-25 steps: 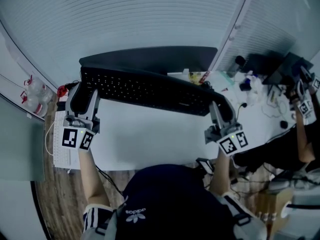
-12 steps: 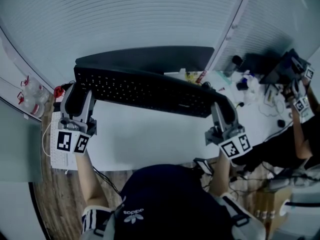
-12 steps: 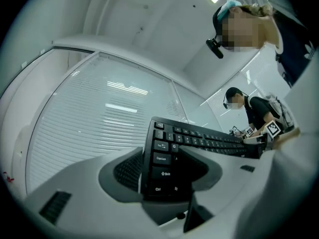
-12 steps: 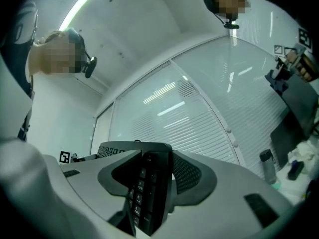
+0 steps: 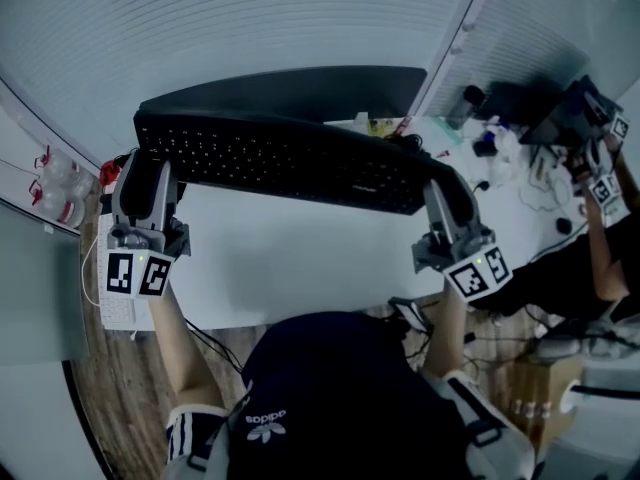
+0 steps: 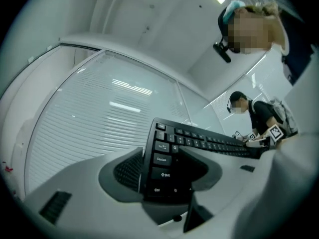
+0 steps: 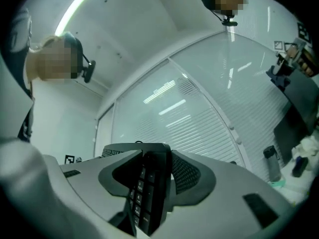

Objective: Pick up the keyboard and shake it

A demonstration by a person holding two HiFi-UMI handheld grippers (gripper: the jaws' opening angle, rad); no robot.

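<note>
While the black keyboard (image 5: 290, 173) hangs raised over the white desk (image 5: 300, 268), just in front of the dark monitor (image 5: 300, 93), a gripper holds each end: the left gripper (image 5: 147, 168) has its jaws pressed on the end with the Ctrl and Shift keys, and the right gripper (image 5: 440, 190) clamps the opposite end, each pair parted only by the keyboard's thickness

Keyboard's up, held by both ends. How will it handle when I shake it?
The keyboard spans straight between left gripper and right gripper, whose jaws are closing on it: probably stiff. Only its thin ends are pinched, so it may slip or twist.
</note>
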